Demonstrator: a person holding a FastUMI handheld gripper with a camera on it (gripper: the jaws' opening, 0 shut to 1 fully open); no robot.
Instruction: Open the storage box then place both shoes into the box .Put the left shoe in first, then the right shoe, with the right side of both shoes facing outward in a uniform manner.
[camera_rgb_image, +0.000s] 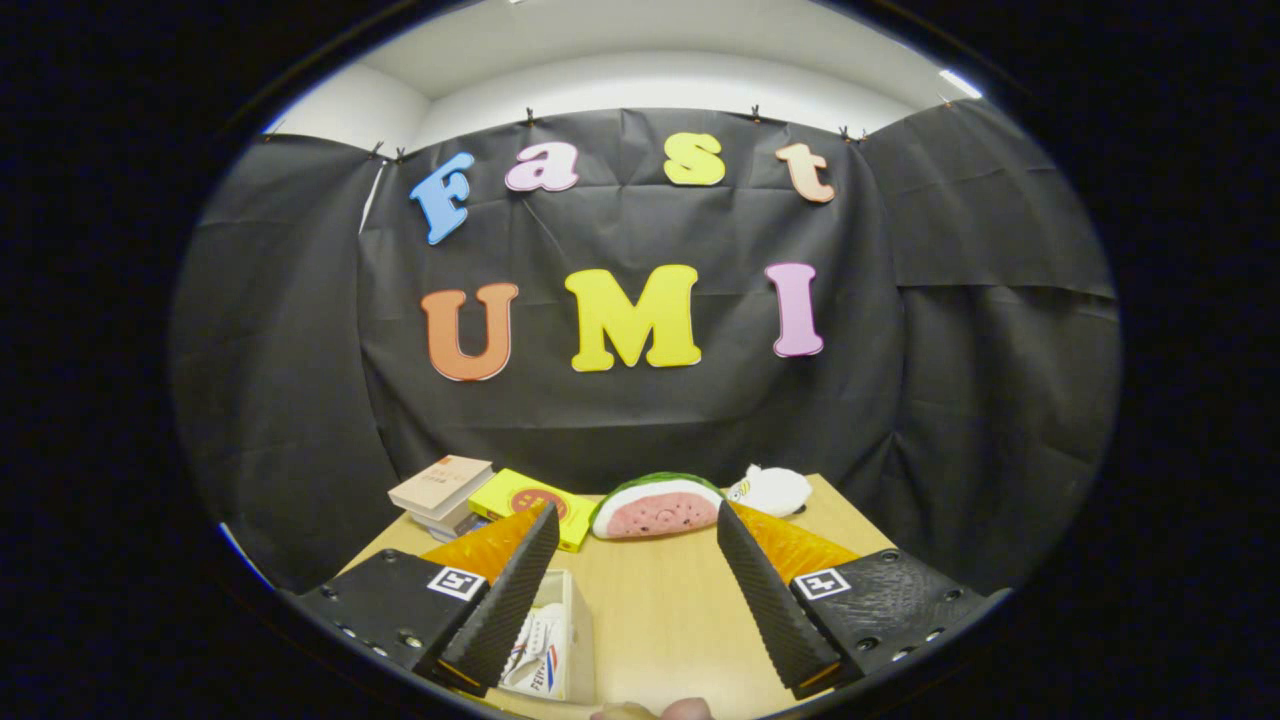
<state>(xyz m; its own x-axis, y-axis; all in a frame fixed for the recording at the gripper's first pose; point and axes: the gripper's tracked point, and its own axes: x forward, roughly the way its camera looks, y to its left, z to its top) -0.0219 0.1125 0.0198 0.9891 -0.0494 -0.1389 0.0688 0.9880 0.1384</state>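
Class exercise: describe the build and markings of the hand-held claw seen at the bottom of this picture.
The claw has two wedge-shaped fingers with finely ribbed inner faces. Each sits on a black block carrying a square black-and-white marker tag and small screw holes. The fingers stand wide apart, open, over the wooden table.

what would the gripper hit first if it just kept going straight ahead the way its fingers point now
Probably the watermelon slice toy, which lies on the table beyond the open gripper, roughly in line with the gap between its fingers. The tabletop before it looks bare. Depth is hard to judge, so the gripper might pass over it.
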